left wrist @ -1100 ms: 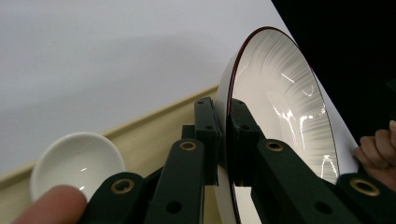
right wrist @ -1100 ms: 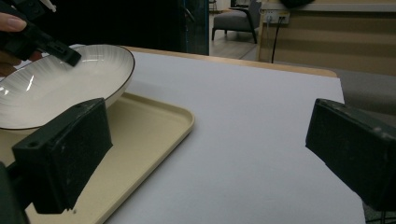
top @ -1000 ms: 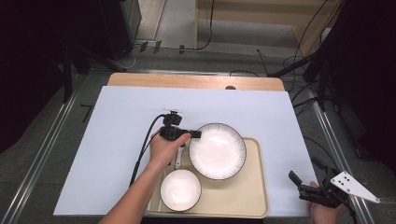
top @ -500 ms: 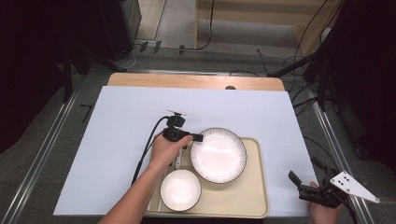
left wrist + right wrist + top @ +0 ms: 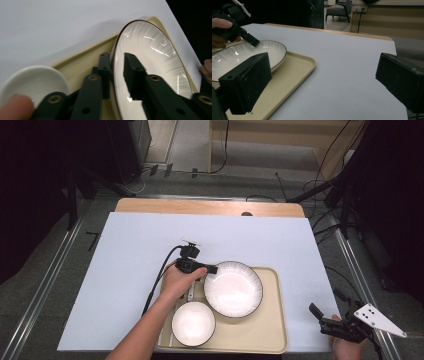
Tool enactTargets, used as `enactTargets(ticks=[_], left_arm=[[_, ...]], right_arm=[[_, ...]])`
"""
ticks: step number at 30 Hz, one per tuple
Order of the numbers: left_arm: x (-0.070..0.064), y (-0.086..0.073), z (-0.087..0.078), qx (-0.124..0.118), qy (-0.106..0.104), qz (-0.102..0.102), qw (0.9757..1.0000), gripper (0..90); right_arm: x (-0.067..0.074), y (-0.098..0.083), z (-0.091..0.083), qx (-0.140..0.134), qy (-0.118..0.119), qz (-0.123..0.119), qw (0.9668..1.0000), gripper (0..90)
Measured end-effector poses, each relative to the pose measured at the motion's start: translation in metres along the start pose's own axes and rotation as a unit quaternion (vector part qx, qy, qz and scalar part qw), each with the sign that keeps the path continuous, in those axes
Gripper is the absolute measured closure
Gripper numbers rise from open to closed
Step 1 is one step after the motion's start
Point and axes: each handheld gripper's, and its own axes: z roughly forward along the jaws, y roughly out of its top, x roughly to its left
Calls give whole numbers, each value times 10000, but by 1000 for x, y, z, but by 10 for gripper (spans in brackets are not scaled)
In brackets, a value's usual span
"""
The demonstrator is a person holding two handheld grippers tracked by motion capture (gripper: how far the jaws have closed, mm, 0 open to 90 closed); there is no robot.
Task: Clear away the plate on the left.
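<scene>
White table cover under dim room. Left to right: small white bowl at beige tray's near-left; ribbed plate beside it on tray. Left gripper straddles plate's left rim, jaws just easing apart, pads seemingly off it. Plate likely stiff, glazed, slippery, breakable; rim best hold. Underside hidden. Right gripper at table's near-right edge, jaws wide, empty.
</scene>
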Motion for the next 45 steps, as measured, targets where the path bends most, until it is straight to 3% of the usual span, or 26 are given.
enactTargets(ticks=[3,4,5,9,11,13,15,16,18,22,33,40,45], left_arm=[[0,1,-9,-302,-218,53,9993,648],[0,1,-9,-302,-218,53,9993,626],[-3,2,-15,-545,-295,152,9980,582],[-8,1,-24,-762,209,506,9956,449],[-10,-1,-29,-832,336,534,9945,371],[-9,-2,-32,-743,339,566,9951,293],[-7,-3,-35,-654,426,632,9949,124],[-6,-5,-36,-596,511,762,9940,71],[-3,-8,-41,-634,658,743,9930,6],[4,-13,-53,-935,434,671,9924,0],[6,-29,-81,-1546,659,780,9827,0],[5,-41,-93,-1688,844,964,9773,0],[7,-51,-101,-1714,908,1016,9757,0]], right_arm=[[0,0,-1,-4,-11,-23,10000,2],[-1,0,-1,-10,-10,-23,10000,2],[-1,0,-1,-17,-12,-7,10000,2],[-1,0,-1,-11,-19,-13,10000,2],[0,0,0,2,-6,-10,10000,2],[1,0,0,1,3,-20,10000,2],[1,0,1,2,6,-19,10000,2],[1,0,1,16,6,-34,10000,2],[1,0,1,16,17,-33,10000,2],[1,0,1,-5,26,-19,10000,2],[1,0,1,-17,35,2,10000,2],[1,0,2,-10,48,-10,10000,2],[1,0,3,0,59,15,10000,2]])
